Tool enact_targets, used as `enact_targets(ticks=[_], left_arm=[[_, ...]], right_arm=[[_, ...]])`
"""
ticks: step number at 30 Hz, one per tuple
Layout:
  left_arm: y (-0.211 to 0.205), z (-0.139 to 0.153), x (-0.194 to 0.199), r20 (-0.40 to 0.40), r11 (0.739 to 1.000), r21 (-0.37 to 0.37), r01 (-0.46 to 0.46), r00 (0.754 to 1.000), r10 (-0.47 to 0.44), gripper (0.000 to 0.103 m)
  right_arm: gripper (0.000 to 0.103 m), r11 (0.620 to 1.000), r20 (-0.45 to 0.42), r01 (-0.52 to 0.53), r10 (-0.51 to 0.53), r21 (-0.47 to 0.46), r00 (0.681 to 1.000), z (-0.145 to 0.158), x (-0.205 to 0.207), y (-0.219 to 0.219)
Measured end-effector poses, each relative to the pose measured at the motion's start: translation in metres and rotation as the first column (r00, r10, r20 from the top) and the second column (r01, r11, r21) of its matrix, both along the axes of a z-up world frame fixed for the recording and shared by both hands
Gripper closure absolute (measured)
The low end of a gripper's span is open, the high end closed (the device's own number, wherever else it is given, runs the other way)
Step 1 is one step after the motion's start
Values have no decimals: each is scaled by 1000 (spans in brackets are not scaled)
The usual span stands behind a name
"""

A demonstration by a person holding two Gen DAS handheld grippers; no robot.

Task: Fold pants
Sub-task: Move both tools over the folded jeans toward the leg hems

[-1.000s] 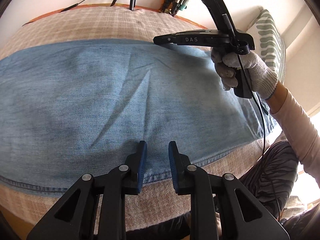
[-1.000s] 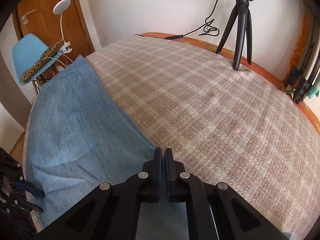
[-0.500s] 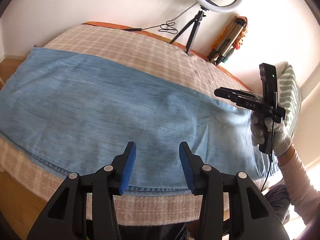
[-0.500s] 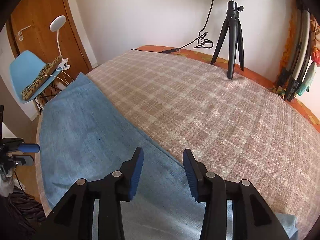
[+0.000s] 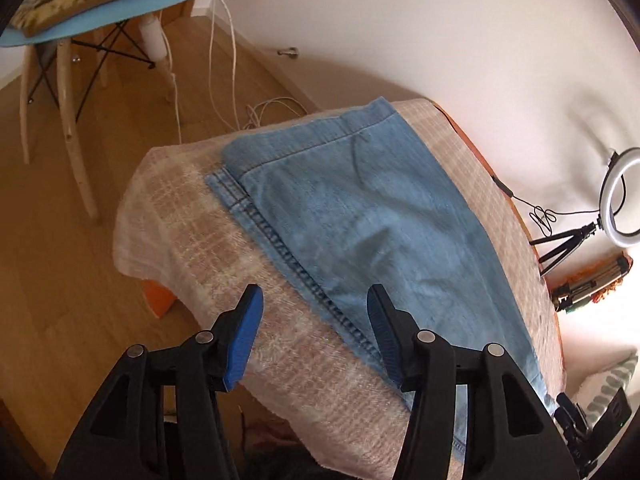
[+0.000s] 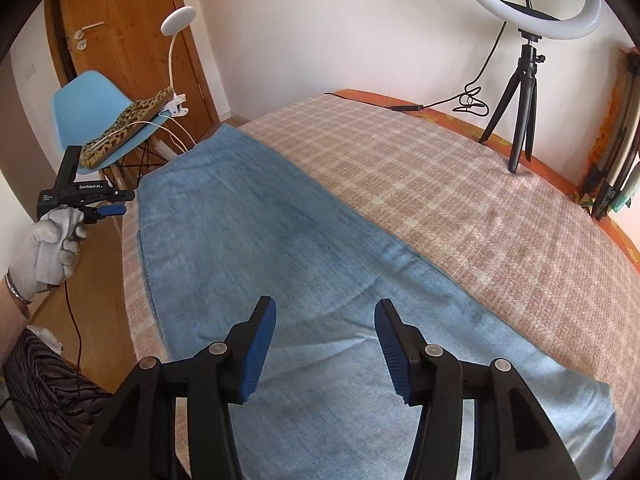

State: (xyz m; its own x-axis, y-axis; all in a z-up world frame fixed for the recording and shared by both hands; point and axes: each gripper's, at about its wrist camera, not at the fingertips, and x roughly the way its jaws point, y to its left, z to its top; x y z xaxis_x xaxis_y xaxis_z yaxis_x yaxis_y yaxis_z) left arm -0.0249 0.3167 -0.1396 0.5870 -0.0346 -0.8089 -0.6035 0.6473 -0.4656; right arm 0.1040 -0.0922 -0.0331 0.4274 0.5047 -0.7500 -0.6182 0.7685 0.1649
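Both tongs are seen with their jaws spread, having just been opening, and nothing is pinched between them. Left gripper (image 5: pixel 314 332) is held over the near edge of the bed (image 5: pixel 168 216), where a stitched seam of the pants (image 5: pixel 360 208) runs between its blue pads (image 5: pixel 246 340); no contact with the cloth can be made out. Right gripper (image 6: pixel 324 344) is poised above the wider part of the pants (image 6: pixel 256 248), apart from the denim. The pants are laid flat along the near side of the plaid-covered bed, with the hems at the left end. In the right wrist view the left gripper (image 6: pixel 114 206) is gripped by a white-gloved hand (image 6: pixel 50 248) at the far left. A blue chair (image 6: pixel 92 120) is seen beyond it, and a ring light (image 6: pixel 532 0) on a tripod is set at the bed's far right.
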Motion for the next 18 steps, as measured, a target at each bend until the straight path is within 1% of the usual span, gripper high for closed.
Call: enact_targets(ticks=[2, 4, 8, 10, 13, 14, 16, 18], left_arm=[[14, -9, -1, 5, 998, -54, -36, 999, 36, 50], [24, -15, 0, 29, 992, -107, -59, 998, 63, 50], [38, -19, 8, 66, 982, -162, -96, 992, 108, 50], [45, -23, 9, 96, 973, -199, -117, 986, 138, 50], [57, -27, 10, 129, 956, -250, -156, 973, 192, 50], [60, -27, 10, 136, 950, -261, -170, 968, 210, 50], [65, -27, 13, 141, 947, -254, -198, 961, 239, 50], [68, -27, 15, 145, 944, -247, -220, 954, 261, 50]], right_arm=[[49, 999, -10, -5, 5, 34, 1000, -1, -11, 6], [49, 998, -24, -8, 9, 65, 1000, -4, -20, 10], [49, 996, -32, -25, 28, 81, 999, -8, -33, 16], [49, 997, -27, -23, 25, 80, 999, -7, -35, 15], [49, 994, -32, -6, 10, 106, 999, -4, -33, 9], [49, 993, -37, -1, 6, 119, 999, -2, -31, 7], [49, 991, -44, 9, -3, 136, 999, -1, -27, 4], [49, 991, -44, 13, -8, 134, 999, -1, -24, 5]])
